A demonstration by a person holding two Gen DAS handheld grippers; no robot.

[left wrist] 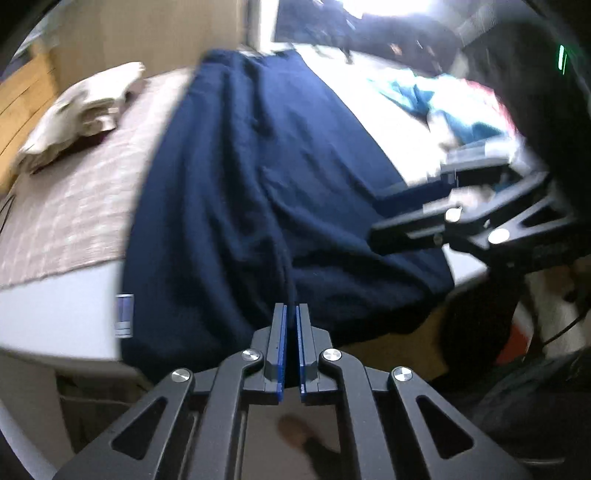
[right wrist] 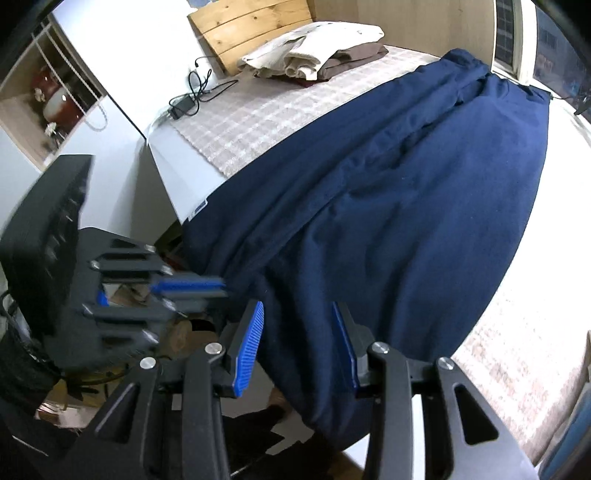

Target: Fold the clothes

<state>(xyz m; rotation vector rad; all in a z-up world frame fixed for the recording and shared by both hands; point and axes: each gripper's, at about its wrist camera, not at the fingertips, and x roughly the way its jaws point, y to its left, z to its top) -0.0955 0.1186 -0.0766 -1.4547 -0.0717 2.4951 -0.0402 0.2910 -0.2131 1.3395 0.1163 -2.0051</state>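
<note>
A large navy blue cotton garment (right wrist: 388,206) lies spread lengthwise down the bed (right wrist: 173,177), its near end spilling over the foot edge and hanging toward the floor. The left gripper (left wrist: 291,314) is clenched, its blue pads all but meeting at that hanging edge; whether cloth is caught between them I cannot tell. The right gripper (right wrist: 297,325) stands released, its ribbed blue pads apart with the draped hem lying between them, not pinched. Along the garment's left side the checked beige bedcover (right wrist: 258,122) lies bare up to a stack of folded cream and brown clothes (right wrist: 317,55) near the wooden headboard (right wrist: 243,29). A black cable and charger (right wrist: 192,96) sits at the bed's head corner
</note>
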